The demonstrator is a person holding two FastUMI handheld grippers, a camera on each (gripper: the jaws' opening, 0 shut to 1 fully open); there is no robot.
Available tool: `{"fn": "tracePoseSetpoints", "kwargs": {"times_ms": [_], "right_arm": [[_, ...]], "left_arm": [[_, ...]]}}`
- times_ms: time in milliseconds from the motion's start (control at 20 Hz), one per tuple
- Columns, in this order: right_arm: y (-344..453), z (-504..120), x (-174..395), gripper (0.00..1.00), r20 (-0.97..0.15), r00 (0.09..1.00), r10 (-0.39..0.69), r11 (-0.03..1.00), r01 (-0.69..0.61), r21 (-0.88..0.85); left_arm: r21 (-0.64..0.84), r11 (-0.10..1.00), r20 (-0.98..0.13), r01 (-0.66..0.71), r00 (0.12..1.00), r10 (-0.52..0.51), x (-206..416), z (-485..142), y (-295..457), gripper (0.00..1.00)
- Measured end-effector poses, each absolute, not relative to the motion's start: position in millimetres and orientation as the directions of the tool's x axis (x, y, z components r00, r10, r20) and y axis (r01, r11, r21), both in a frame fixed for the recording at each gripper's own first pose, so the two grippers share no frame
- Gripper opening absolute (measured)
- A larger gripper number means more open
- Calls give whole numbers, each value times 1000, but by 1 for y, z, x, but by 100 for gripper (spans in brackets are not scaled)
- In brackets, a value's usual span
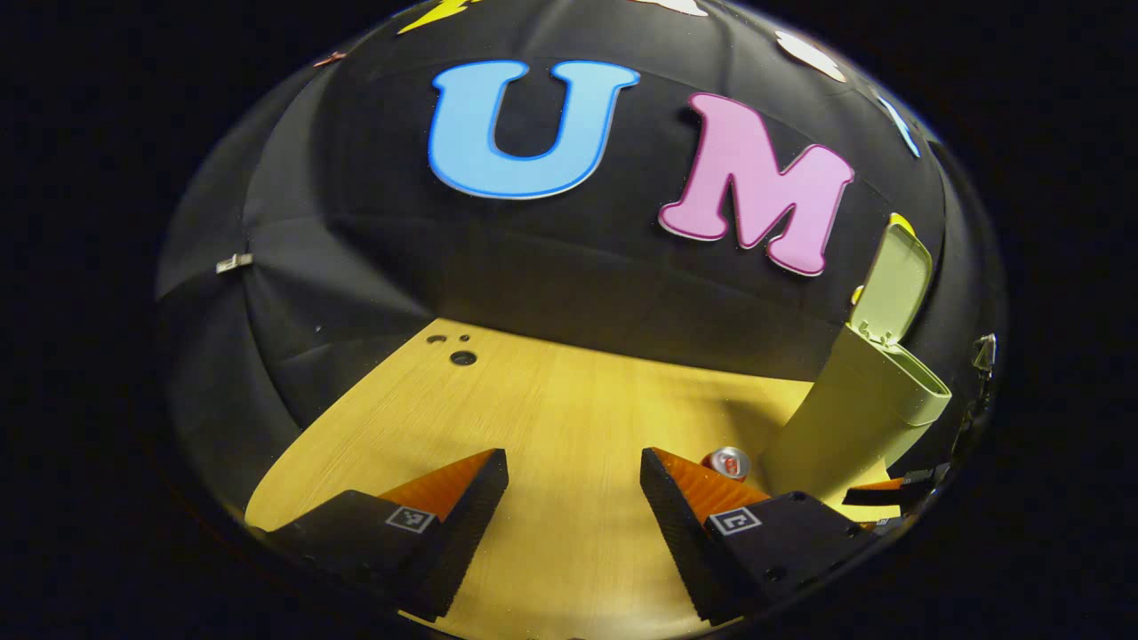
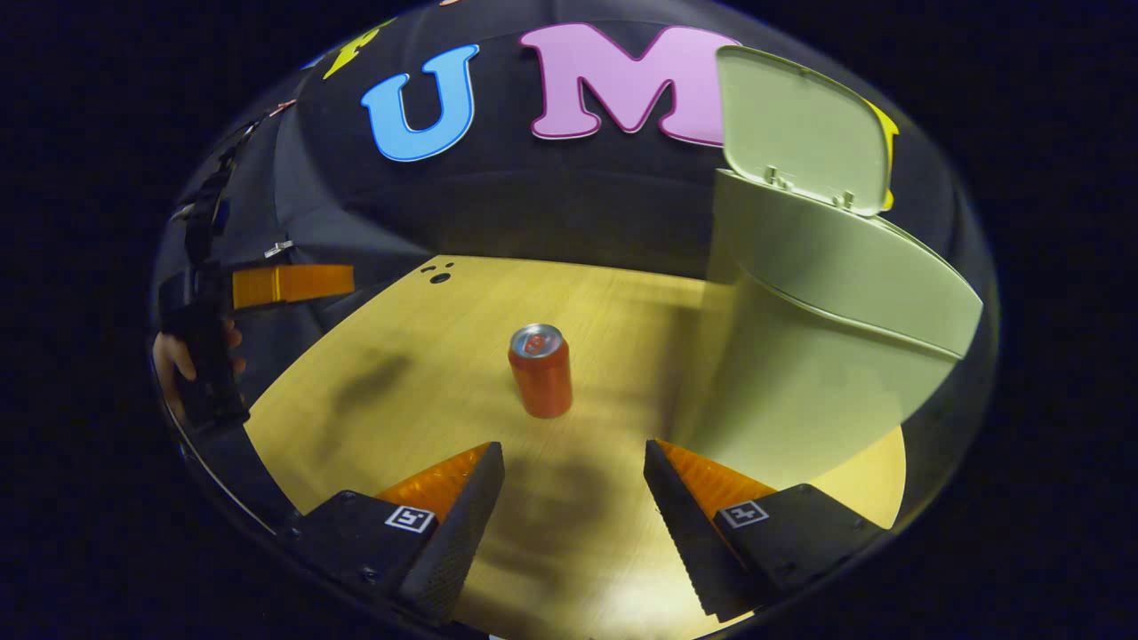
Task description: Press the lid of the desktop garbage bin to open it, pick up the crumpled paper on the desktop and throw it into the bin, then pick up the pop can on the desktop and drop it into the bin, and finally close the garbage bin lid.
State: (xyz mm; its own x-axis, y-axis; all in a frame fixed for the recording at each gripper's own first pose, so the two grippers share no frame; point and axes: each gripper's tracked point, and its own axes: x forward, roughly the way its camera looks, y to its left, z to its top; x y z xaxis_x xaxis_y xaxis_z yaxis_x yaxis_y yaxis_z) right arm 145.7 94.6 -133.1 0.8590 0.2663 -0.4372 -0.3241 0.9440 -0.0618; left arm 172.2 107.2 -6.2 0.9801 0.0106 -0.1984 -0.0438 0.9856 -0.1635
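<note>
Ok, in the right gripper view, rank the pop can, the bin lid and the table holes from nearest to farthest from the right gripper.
1. Pop can, upright, just ahead.
2. Table holes, far edge, left.
3. Bin lid, raised, upper right.
</note>
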Motion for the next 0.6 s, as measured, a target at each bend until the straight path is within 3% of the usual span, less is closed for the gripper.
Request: {"fn": "tracePoseSetpoints", "kwargs": {"times_ms": [600], "right_arm": [[151, -176, 231, 99, -535, 806, 253, 926, -362, -107]], "left_arm": [[-182, 960, -303, -212, 941, 151, 132, -65, 184, 96]]}}
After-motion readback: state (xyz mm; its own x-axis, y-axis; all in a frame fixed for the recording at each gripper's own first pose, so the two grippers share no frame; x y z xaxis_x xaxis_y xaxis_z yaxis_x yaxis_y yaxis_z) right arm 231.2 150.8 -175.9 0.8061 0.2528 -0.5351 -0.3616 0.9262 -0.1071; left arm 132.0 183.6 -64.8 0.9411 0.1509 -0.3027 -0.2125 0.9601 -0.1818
